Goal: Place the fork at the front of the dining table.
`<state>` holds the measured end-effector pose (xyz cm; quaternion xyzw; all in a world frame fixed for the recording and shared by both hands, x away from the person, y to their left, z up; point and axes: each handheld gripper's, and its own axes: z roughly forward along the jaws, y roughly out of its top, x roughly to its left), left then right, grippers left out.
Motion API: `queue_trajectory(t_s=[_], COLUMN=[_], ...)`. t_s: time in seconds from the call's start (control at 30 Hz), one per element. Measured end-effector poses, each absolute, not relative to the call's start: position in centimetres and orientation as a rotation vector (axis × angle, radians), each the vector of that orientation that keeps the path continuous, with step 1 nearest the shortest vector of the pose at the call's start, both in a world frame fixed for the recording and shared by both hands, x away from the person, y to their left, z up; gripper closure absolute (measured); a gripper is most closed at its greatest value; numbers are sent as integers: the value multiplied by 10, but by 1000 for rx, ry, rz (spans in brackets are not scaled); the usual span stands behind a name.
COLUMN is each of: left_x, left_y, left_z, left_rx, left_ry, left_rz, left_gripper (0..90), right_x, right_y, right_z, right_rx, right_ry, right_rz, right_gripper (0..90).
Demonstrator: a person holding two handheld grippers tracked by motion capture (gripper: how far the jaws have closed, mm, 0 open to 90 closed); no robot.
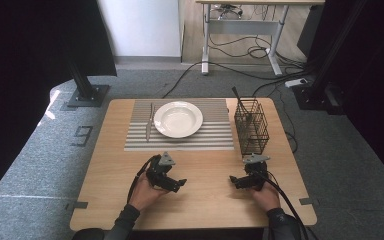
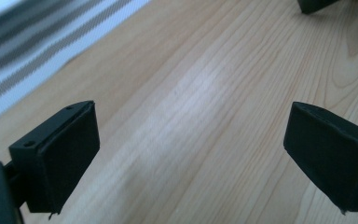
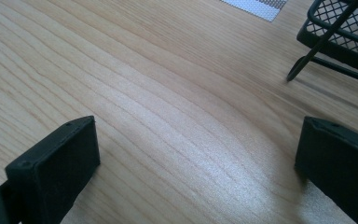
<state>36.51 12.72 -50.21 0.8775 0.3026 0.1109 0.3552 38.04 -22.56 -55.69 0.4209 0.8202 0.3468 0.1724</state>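
A white plate (image 1: 178, 119) rests on a grey striped placemat (image 1: 180, 142) at the back of the wooden table. A knife (image 1: 149, 121) lies on the mat just left of the plate. At the right stands a black wire basket (image 1: 251, 126) with a dark utensil handle sticking up from it. My left gripper (image 1: 178, 184) lies low over bare wood near the front, open and empty. My right gripper (image 1: 236, 181) faces it from the right, also open and empty. In the right gripper view the basket's foot (image 3: 335, 32) shows at the top right.
Bare wooden table (image 1: 205, 195) lies between and before the grippers. The placemat's edge (image 2: 23, 65) shows in the left gripper view. Beyond the table are a black stand base (image 1: 87, 95), cables on grey carpet and a desk frame (image 1: 242, 30).
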Motion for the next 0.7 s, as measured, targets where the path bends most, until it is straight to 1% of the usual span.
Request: queue_trajectory(t_s=[0.7], left_x=[405], left_y=[82], left_z=[-447], left_rx=[2242], left_ry=[685], left_rz=[300], left_gripper=[105], right_x=[381], right_y=[-226], right_z=[-557], right_rx=[1190], right_ry=[2326], right_rz=[985], right_gripper=[0])
